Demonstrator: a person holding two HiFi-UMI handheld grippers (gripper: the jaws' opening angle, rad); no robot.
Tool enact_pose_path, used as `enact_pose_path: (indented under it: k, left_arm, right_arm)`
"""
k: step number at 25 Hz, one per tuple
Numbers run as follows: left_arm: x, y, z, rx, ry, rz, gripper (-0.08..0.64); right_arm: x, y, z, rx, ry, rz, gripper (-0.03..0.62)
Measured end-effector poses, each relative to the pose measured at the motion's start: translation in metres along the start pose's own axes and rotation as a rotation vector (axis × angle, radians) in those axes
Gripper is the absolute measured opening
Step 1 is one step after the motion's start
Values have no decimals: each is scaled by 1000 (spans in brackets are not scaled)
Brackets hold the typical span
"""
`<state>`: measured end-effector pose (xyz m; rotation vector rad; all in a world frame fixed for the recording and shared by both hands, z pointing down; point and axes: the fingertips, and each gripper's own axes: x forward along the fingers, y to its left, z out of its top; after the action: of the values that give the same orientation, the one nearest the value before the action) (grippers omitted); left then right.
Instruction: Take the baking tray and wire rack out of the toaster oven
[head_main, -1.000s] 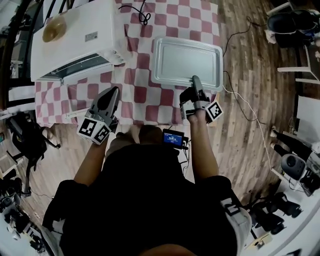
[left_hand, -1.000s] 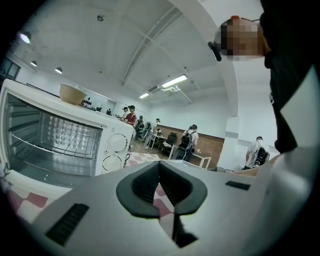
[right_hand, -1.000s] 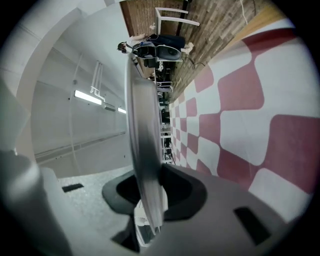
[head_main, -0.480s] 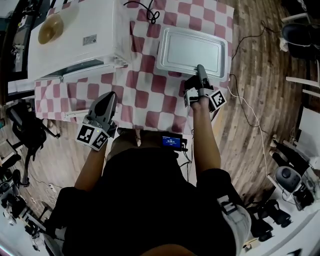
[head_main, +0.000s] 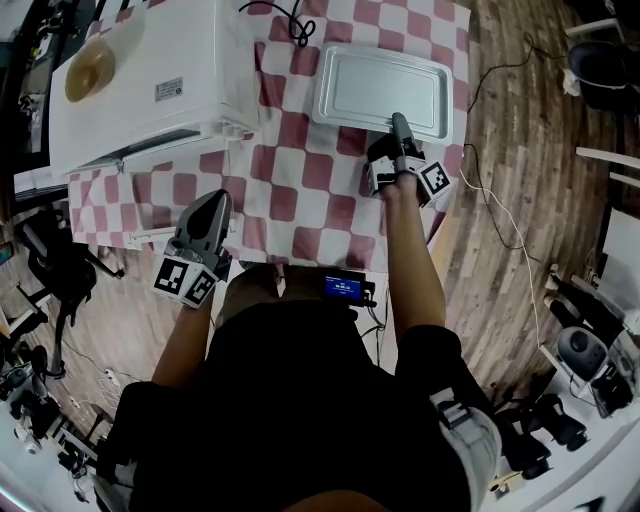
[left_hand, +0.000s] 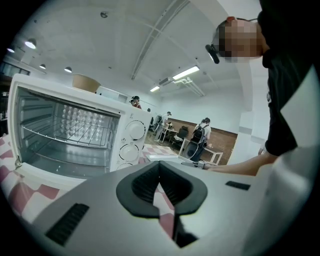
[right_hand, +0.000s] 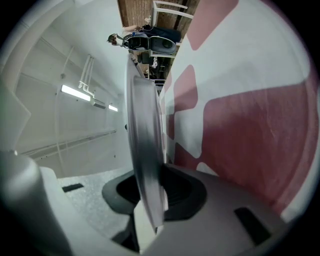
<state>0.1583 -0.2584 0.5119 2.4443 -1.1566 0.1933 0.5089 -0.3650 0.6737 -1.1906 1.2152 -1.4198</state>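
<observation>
Tray set-down: baking tray (head_main: 380, 90) rim is pinched in right gripper (head_main: 400, 128) jaws; release is called for, then wire rack (left_hand: 65, 136) ahead of left gripper (left_hand: 160, 172), jaws pressed together.

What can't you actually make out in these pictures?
- Head view: the wire rack is hidden under the toaster oven's top; only the left gripper view shows it.
- Left gripper view: the print round the oven's dials is too small.
- Head view: whether the baking tray lies on the cloth or is lifted; the right claw covers the gripped edge.
</observation>
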Motion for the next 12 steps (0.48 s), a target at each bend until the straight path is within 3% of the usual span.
enact_pose_path:
  k: [7,12]
  left_arm:
    - [-2,0,-1,-3,-4,-8,-9]
    - [-4,-5,-1,-8,-7,-22,-9]
  right_arm:
    - [8,-5,0,21,-28,-24,78]
    - [10,-12,2,0,-25,-112,78]
